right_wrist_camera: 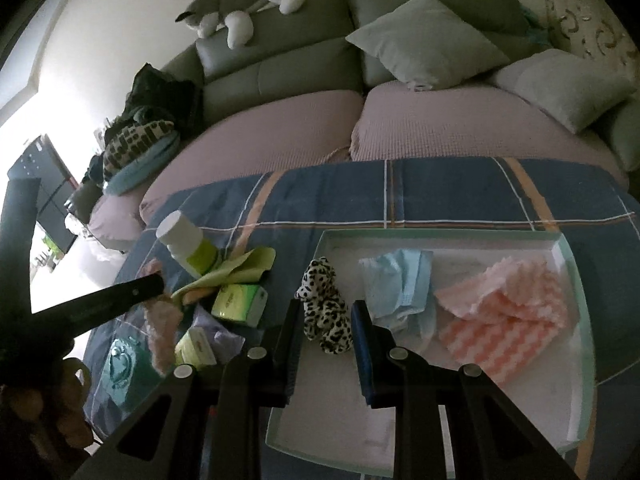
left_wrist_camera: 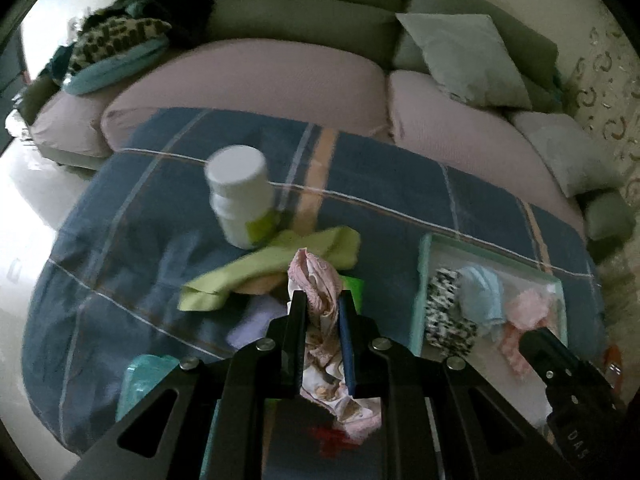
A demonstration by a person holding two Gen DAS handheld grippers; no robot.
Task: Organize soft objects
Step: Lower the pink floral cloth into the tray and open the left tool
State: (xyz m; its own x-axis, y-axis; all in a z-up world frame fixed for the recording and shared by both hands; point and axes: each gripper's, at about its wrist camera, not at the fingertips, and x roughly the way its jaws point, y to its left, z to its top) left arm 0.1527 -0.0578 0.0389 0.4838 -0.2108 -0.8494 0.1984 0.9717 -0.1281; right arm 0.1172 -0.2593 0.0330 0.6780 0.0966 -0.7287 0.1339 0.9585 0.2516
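My left gripper (left_wrist_camera: 322, 298) is shut on a pink lacy cloth (left_wrist_camera: 316, 276) that hangs down between its fingers, above the pile of loose items. The right wrist view shows the same pink cloth (right_wrist_camera: 162, 328) dangling from the left gripper (right_wrist_camera: 158, 284). A pale green tray (right_wrist_camera: 576, 280) holds a leopard-print soft piece (right_wrist_camera: 326, 312), a light blue cloth (right_wrist_camera: 400, 284) and a pink-and-white cloth (right_wrist_camera: 504, 312). My right gripper (right_wrist_camera: 327, 308) hovers over the tray's near left part, jaws a little apart. The leopard piece lies just beyond its tips, not gripped.
On the blue plaid cover (left_wrist_camera: 400, 184) stand a white bottle (left_wrist_camera: 240, 196), a green cloth (left_wrist_camera: 272, 268), a green tissue pack (right_wrist_camera: 240, 300), a lavender cloth (right_wrist_camera: 224, 332) and a teal item (right_wrist_camera: 120, 364). Behind is a sofa with cushions (right_wrist_camera: 428, 40) and a plush dog (right_wrist_camera: 240, 8).
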